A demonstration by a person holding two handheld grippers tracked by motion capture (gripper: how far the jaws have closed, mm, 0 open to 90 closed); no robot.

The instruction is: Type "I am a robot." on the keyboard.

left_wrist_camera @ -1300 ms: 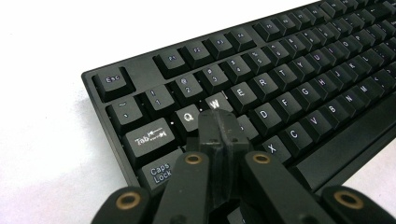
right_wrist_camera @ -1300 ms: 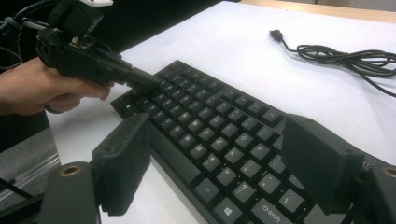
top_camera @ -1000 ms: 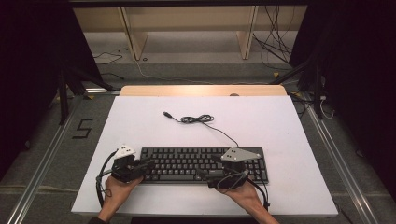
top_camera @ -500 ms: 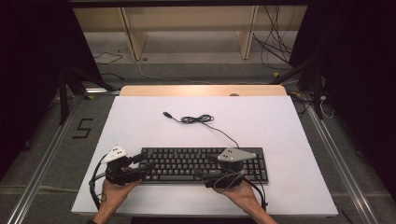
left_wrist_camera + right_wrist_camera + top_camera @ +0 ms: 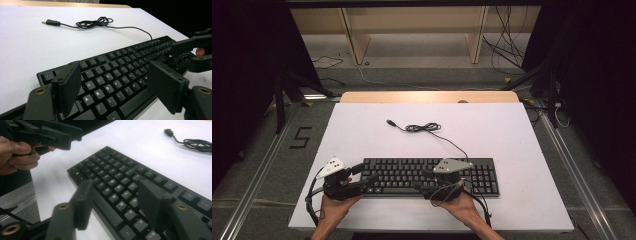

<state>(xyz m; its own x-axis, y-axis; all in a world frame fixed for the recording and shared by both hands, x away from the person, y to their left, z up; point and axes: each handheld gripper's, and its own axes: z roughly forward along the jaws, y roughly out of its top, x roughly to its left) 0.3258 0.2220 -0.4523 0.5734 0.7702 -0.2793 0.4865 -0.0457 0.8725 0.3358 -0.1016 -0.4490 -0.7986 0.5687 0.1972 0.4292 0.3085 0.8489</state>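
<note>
The left hand-held gripper [image 5: 368,178] sits at the left end of the keyboard [image 5: 432,176], its jaws spread wide and just opened further; in the left gripper view they straddle the near-left corner of the keys with nothing pinched. The right hand-held gripper [image 5: 421,179] lies over the front edge, right of the keyboard's middle; its jaws have just been closing and stand half spread, one over the keys, the other off the front edge, and whether the pads press on the casing cannot be told. The black keyboard lies flat near the front of the white surface [image 5: 362,135], its long axis running left to right, parallel to the front edge, key rows facing up and the space-bar side toward the person. From its far edge a thin black cable [image 5: 447,137] runs back and leftward to a small loose coil, ending in a USB plug [image 5: 390,122] that points to the far left.
</note>
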